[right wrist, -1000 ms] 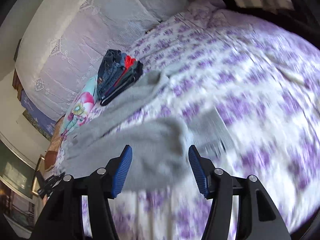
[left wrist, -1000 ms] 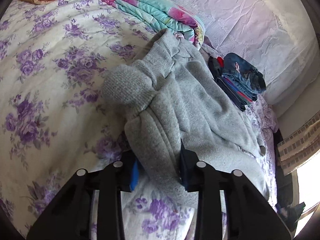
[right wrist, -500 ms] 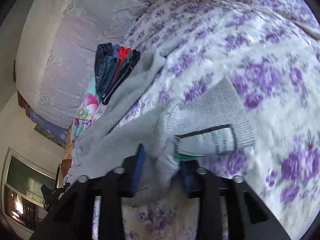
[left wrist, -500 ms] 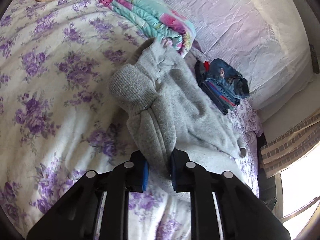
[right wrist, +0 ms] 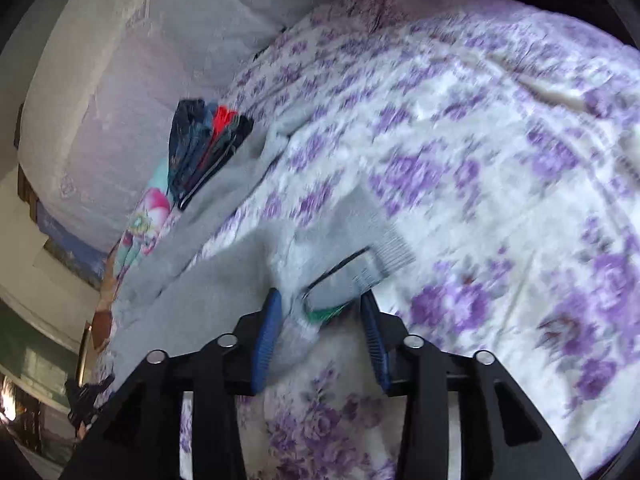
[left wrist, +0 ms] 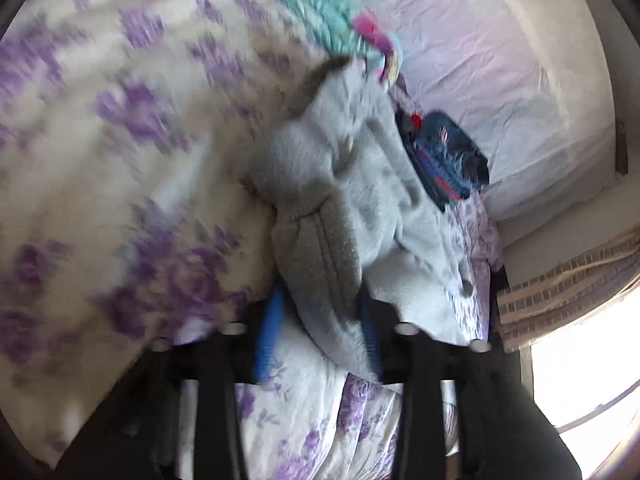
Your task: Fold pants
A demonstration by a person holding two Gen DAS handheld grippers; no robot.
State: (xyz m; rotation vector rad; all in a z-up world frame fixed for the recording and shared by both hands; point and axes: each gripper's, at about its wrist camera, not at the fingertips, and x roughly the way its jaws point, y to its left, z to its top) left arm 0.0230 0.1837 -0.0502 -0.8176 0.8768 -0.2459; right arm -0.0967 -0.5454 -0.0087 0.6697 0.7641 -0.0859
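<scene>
Both grippers, left (left wrist: 322, 334) and right (right wrist: 320, 340), are opening their jaws, releasing the pants (left wrist: 360, 200); best withdrawing toward 6 o'clock without dragging the cloth.

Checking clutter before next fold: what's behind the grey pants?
Behind the grey pants sit a folded stack of dark clothes and a folded floral quilt. The pants cover both items' near edges.

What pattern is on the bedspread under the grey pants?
Purple flowers on white bedspread, clearest in the right wrist view.
</scene>
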